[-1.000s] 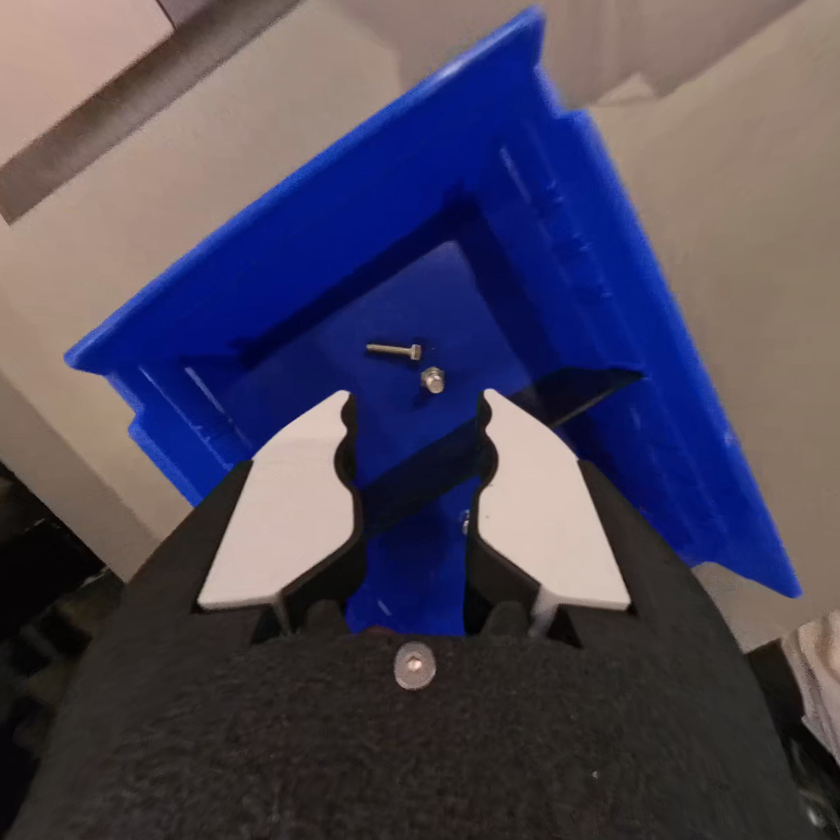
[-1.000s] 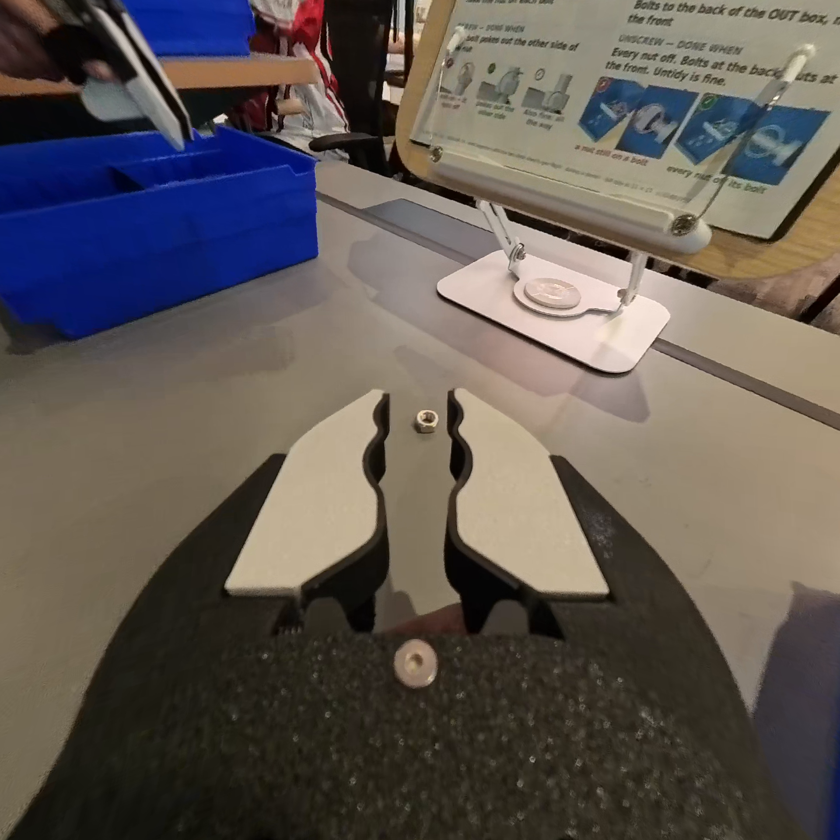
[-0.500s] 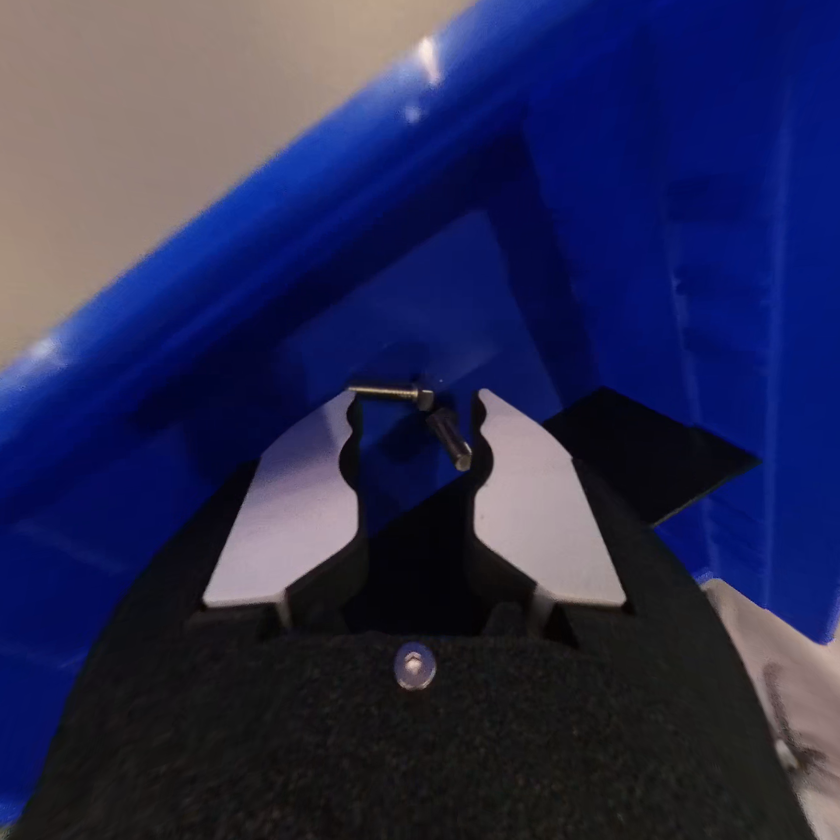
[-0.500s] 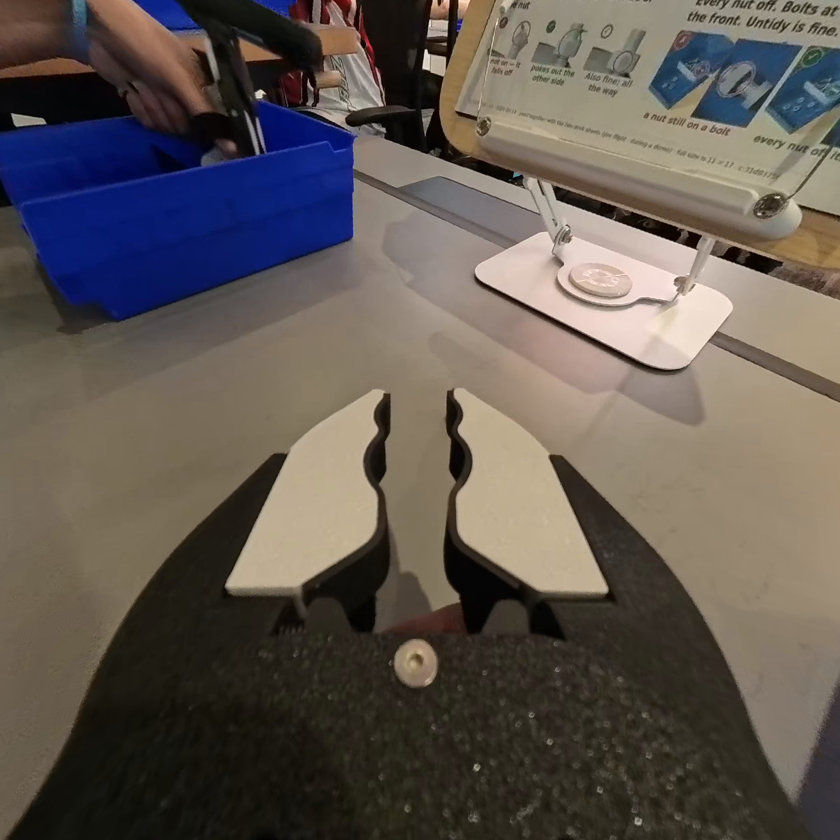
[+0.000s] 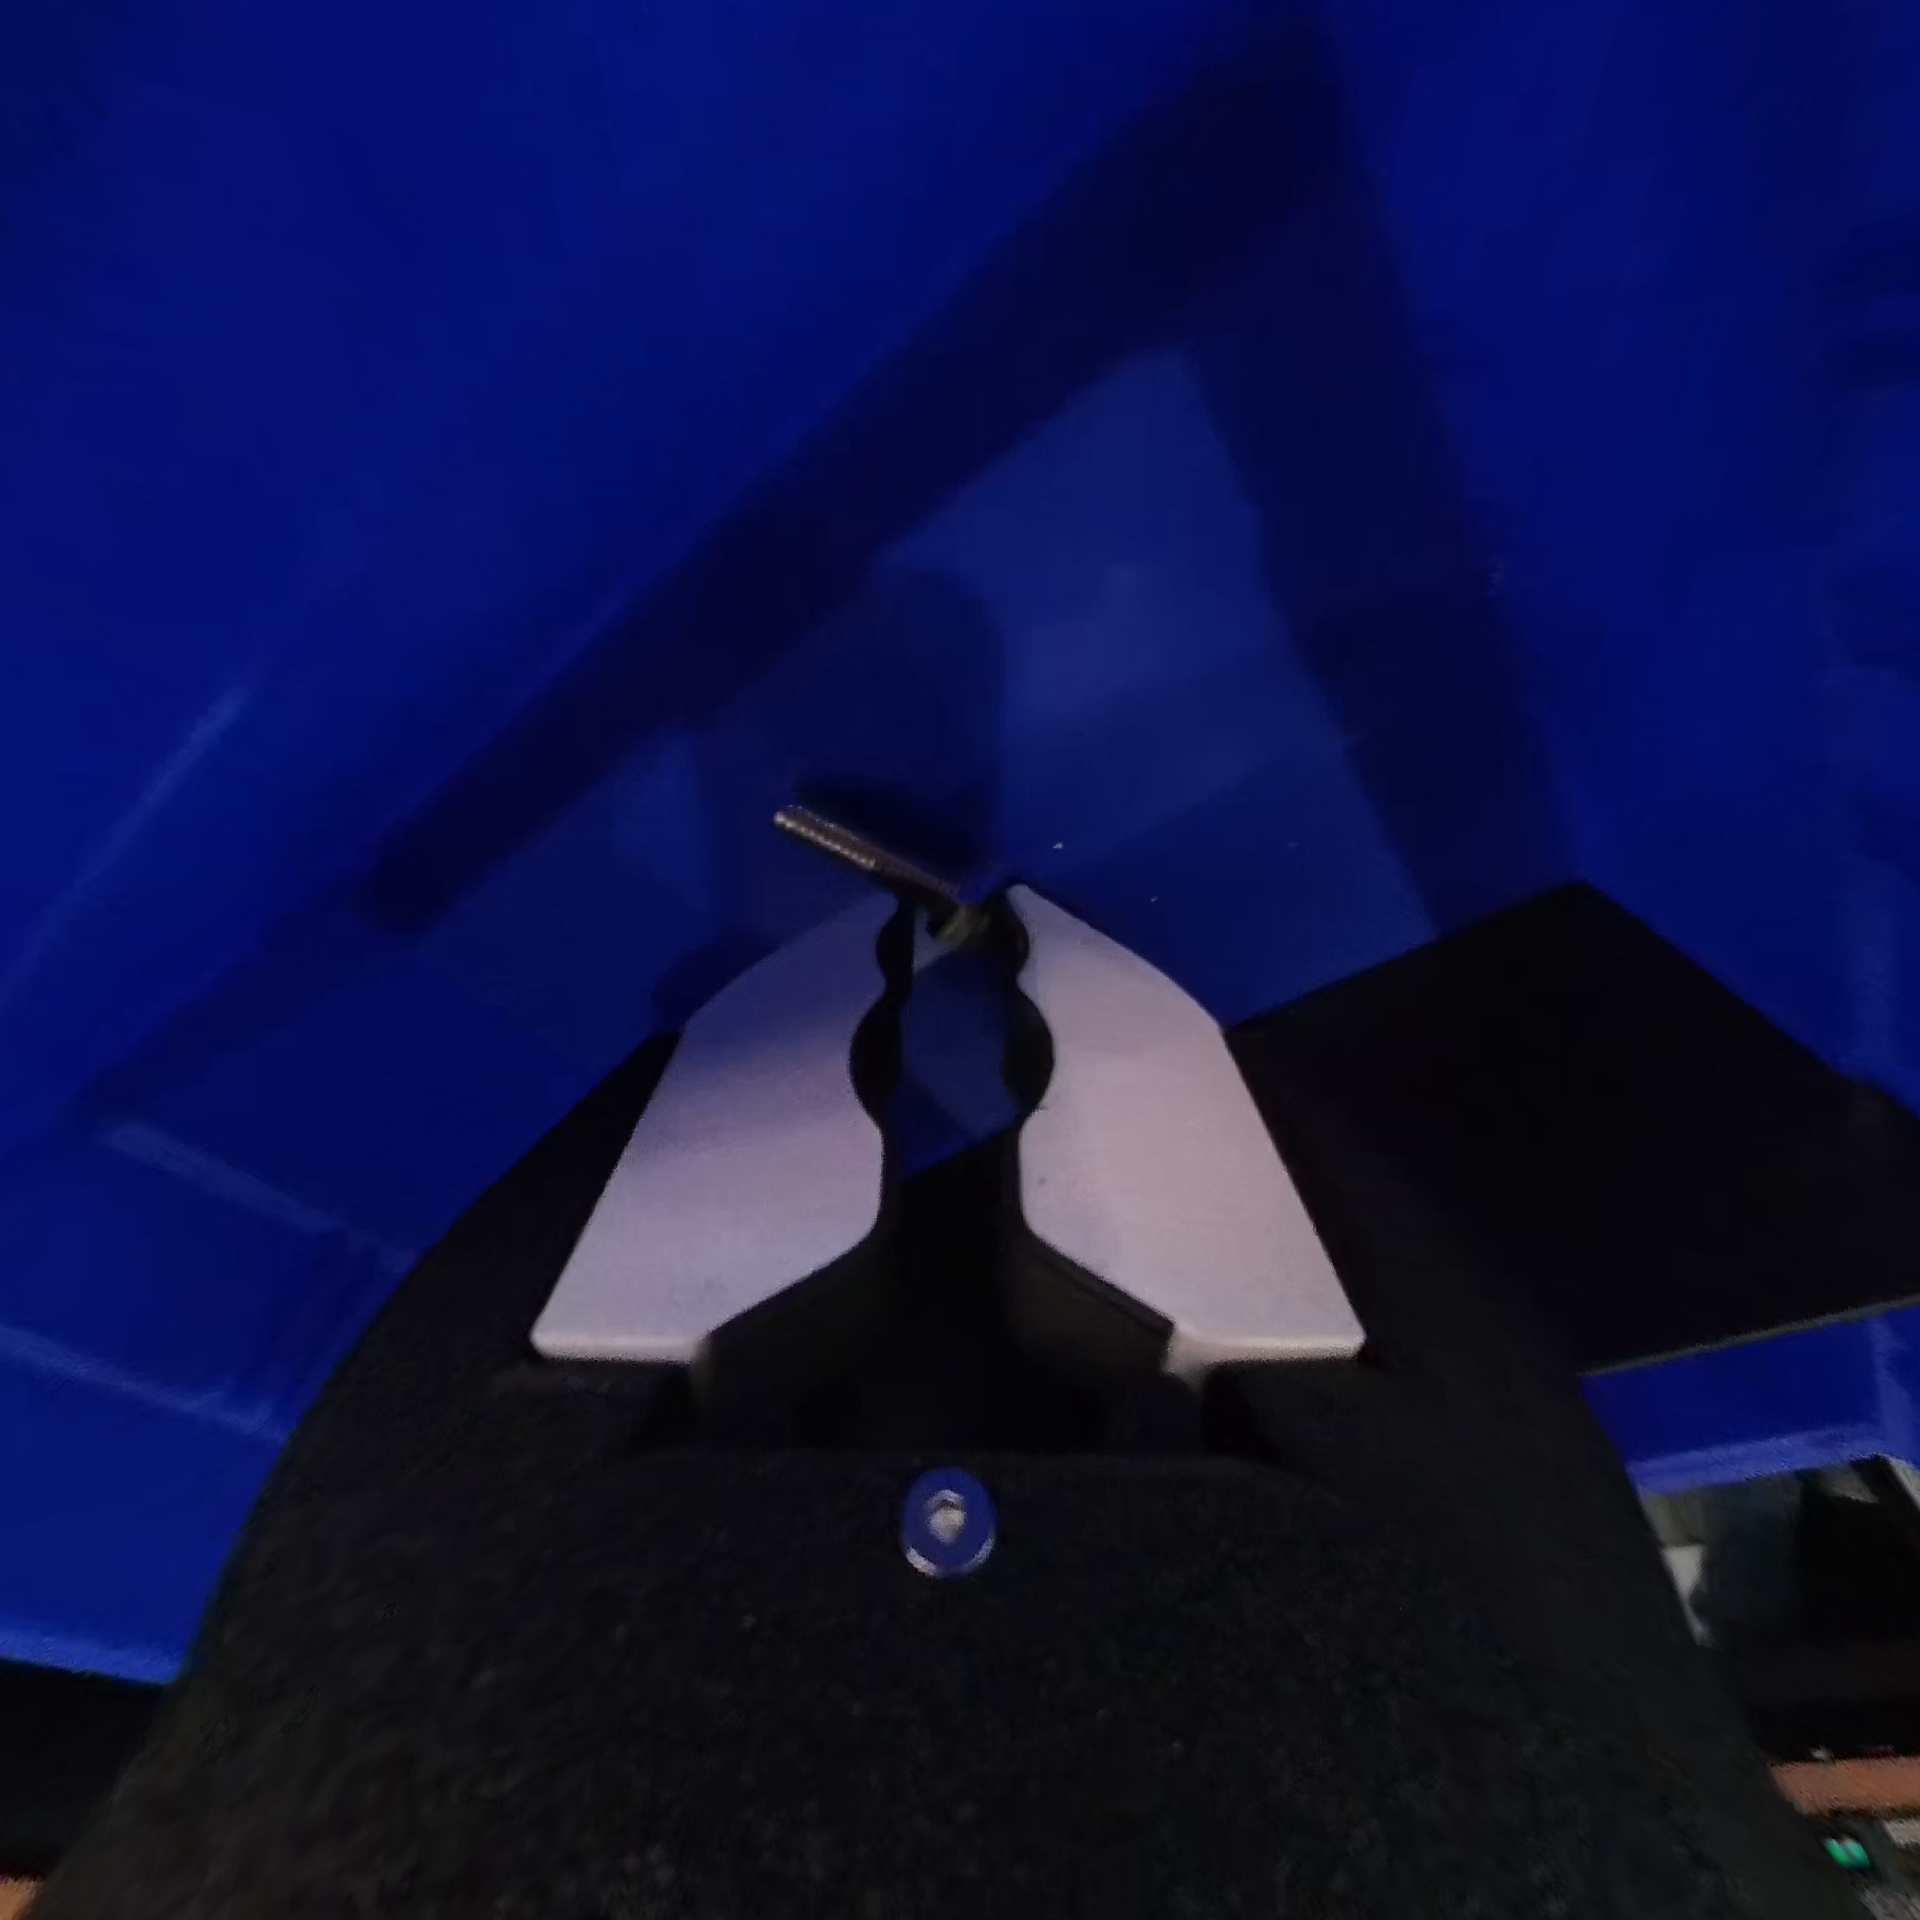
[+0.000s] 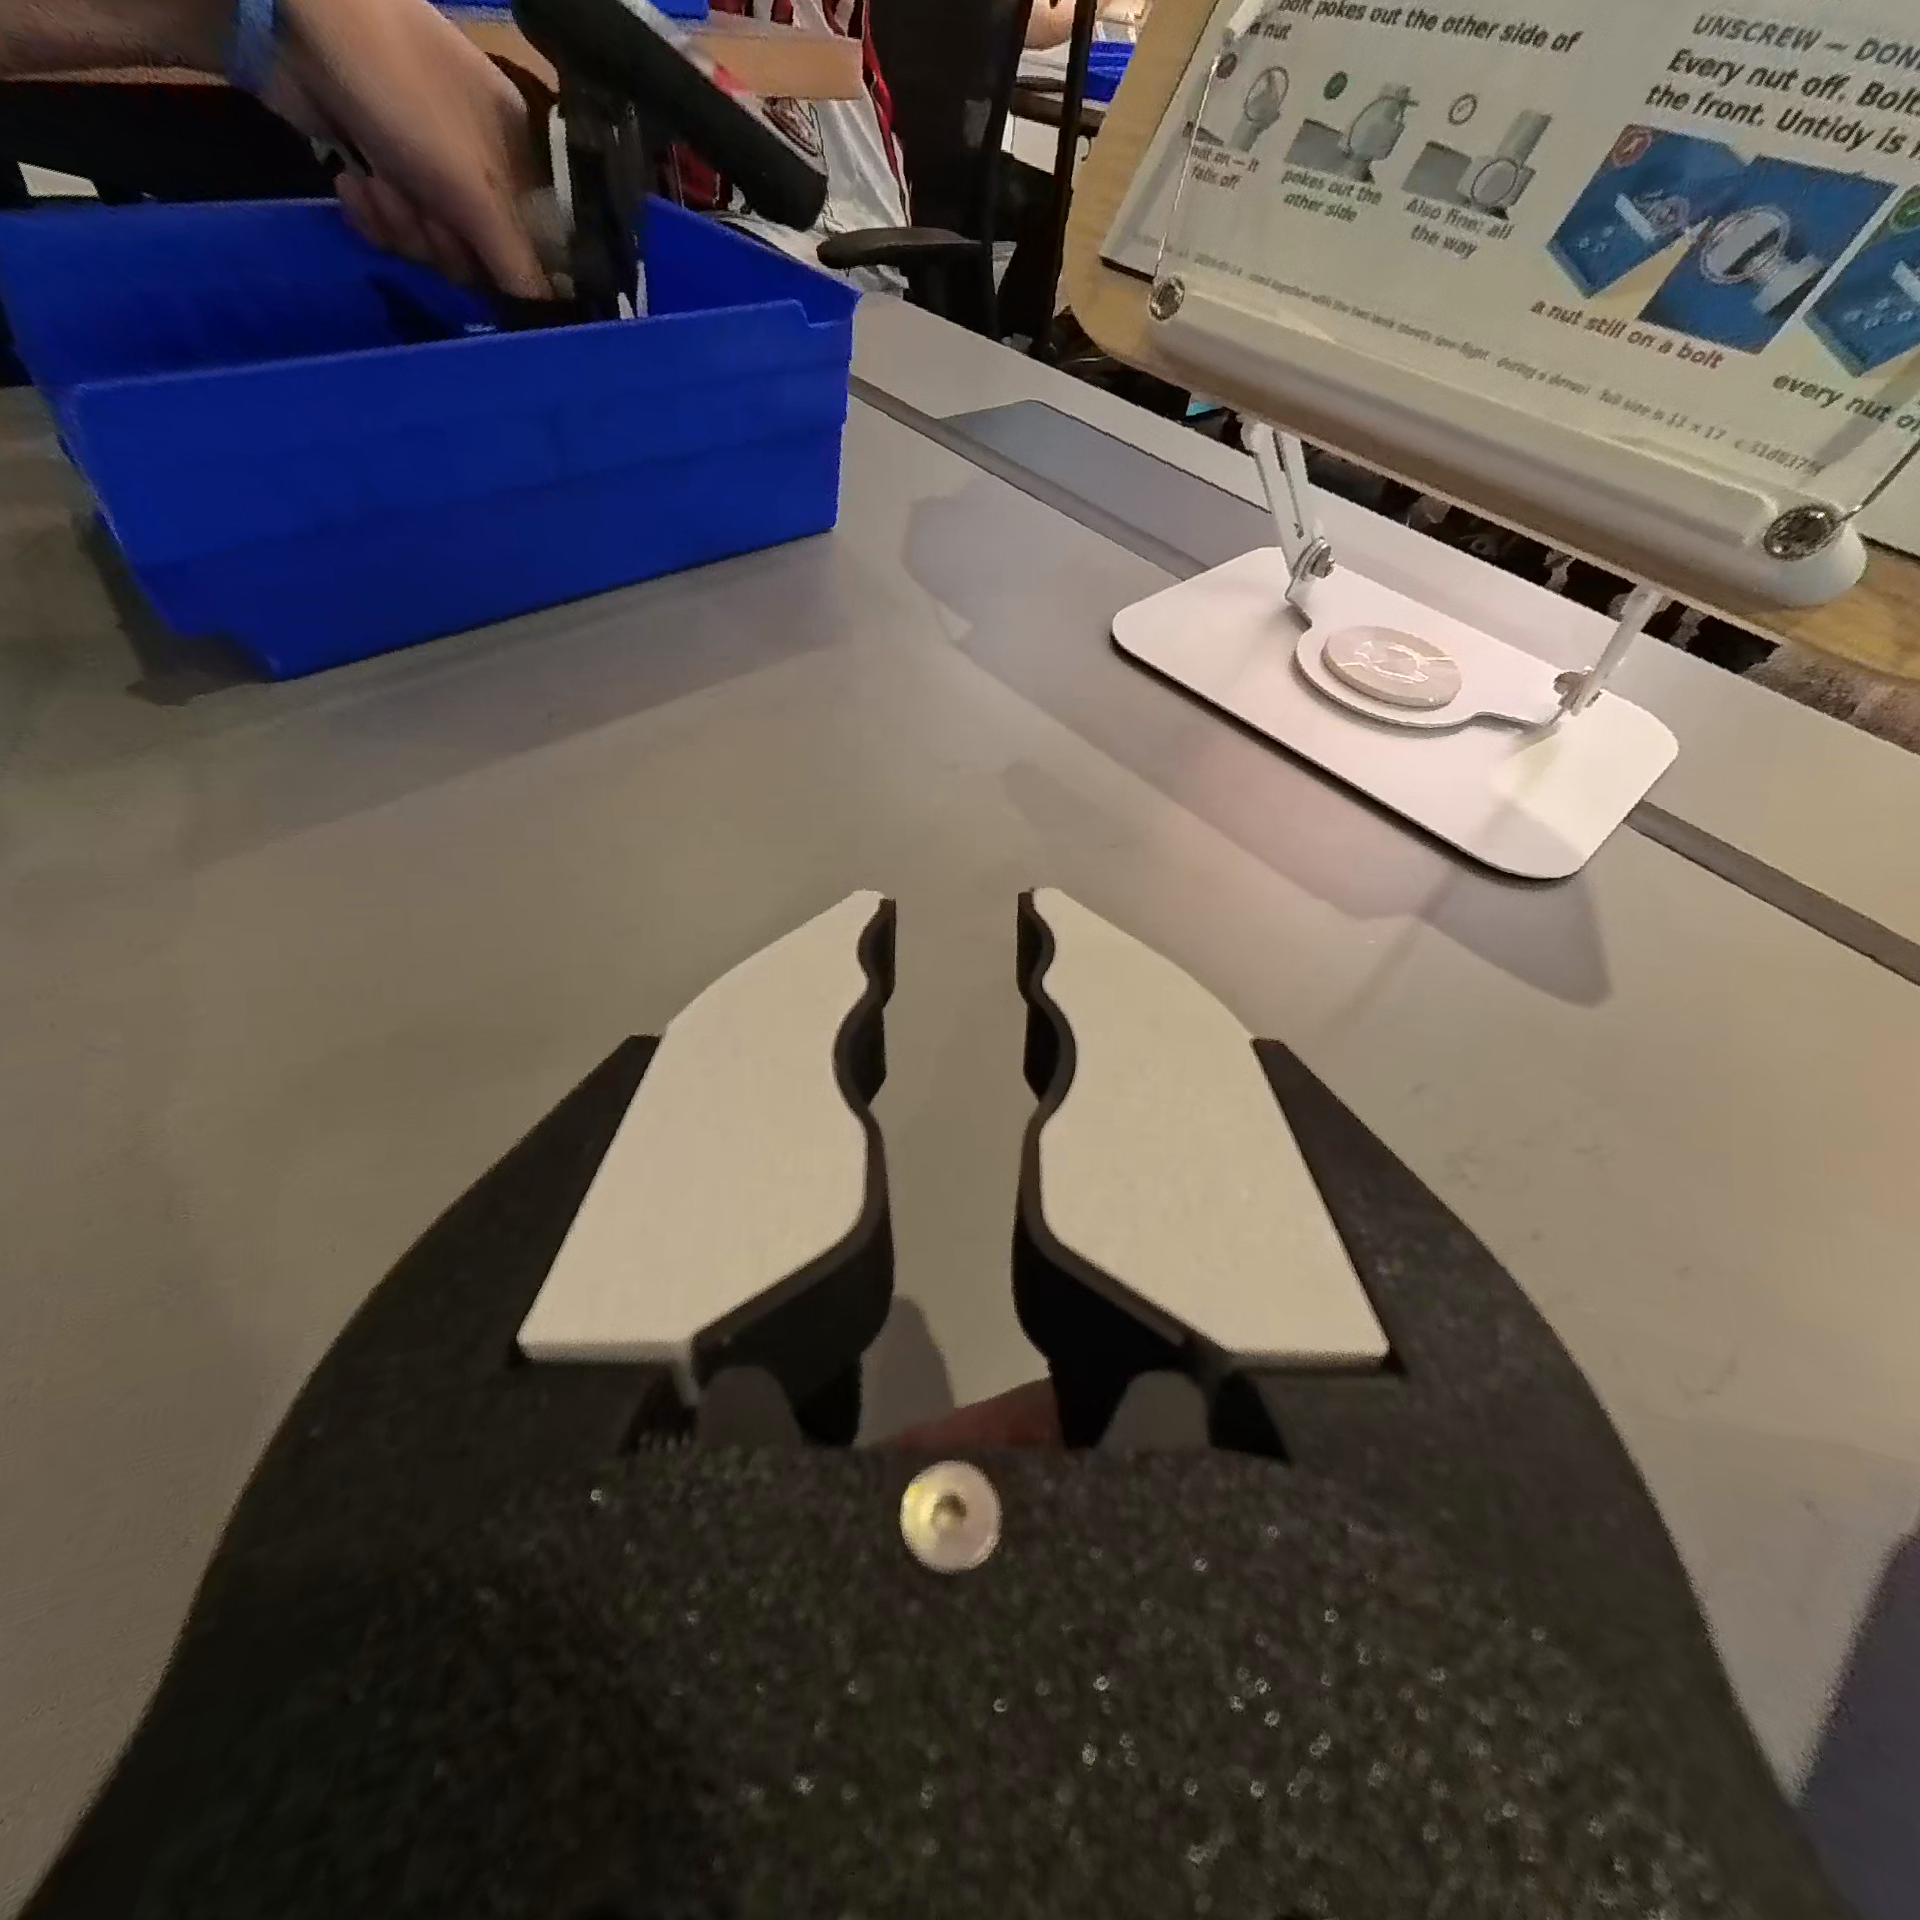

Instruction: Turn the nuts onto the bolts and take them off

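Note:
In the left wrist view my left gripper is down inside the blue bin. Its jaws are closed on the head of a small steel bolt, whose threaded shaft points up and to the left. No other bolt shows. In the right wrist view my right gripper is open and empty, just above the grey table. No nut shows in either view. The right wrist view also shows the blue bin at the far left, with a hand holding the left gripper inside it.
A black divider crosses the bin just right of my left fingers. An instruction board on a white stand is at the back right of the table. Chairs and other items stand behind the table. The grippers' ends are close to 40 cm from one another.
My left gripper went down into the bin and closed on a bolt's head. The right gripper shifted, and the nut that lay between its fingertips is out of view.

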The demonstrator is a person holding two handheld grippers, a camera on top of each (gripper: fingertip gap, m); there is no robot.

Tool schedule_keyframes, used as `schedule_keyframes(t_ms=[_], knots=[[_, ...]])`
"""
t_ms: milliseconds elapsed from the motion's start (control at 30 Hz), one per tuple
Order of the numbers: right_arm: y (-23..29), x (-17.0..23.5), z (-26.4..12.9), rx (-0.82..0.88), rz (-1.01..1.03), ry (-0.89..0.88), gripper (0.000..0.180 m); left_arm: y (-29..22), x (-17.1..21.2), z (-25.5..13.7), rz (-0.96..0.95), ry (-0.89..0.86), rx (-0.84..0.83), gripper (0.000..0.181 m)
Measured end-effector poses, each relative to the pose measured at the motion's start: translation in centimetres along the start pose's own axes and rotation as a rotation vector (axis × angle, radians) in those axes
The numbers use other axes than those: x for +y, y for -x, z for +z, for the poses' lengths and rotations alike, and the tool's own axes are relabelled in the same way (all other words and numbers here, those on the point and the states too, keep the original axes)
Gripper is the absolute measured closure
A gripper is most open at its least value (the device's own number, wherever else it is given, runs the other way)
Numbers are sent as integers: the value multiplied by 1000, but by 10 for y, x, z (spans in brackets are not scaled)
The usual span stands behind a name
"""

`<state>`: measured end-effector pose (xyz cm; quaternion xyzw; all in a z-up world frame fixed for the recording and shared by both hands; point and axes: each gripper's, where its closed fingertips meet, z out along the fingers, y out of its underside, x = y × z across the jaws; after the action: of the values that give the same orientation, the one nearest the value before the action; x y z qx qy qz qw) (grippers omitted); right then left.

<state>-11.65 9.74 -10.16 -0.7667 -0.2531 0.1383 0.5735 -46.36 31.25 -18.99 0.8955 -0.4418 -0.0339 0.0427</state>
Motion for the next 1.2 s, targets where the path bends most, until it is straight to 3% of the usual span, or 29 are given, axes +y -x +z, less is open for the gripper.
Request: schedule_keyframes(t_ms=[167,333,500,600,667,800,900,1033,1133,1200], knots=[[0,0,0,-8,13,-4,158,4,-4,-27,83,-139,-50,171],[-1,-1,-1,-18,43,-12,159,-23,-15,-97,395,-535,-192,171],[-4,-2,-1,-34,85,-20,159,-116,-26,-177,657,-1033,-331,172],[-8,-3,-2,-37,122,-30,160,-181,-35,-214,685,-1344,-408,172],[-13,-3,-4,-29,143,-40,160,-225,-38,-231,645,-1553,-367,172],[-27,-4,-9,6,179,-65,160,-296,-54,-205,702,-1730,-311,173],[-31,-3,-12,11,202,-73,160,-333,-58,-171,804,-1726,-279,173],[-33,-2,-11,32,177,-69,161,-347,-62,-137,828,-1615,-261,173],[-32,1,-9,43,150,-54,162,-345,-63,-133,845,-1579,-341,172],[-28,7,-4,10,145,-3,161,-344,-63,-131,826,-1570,-311,173]])
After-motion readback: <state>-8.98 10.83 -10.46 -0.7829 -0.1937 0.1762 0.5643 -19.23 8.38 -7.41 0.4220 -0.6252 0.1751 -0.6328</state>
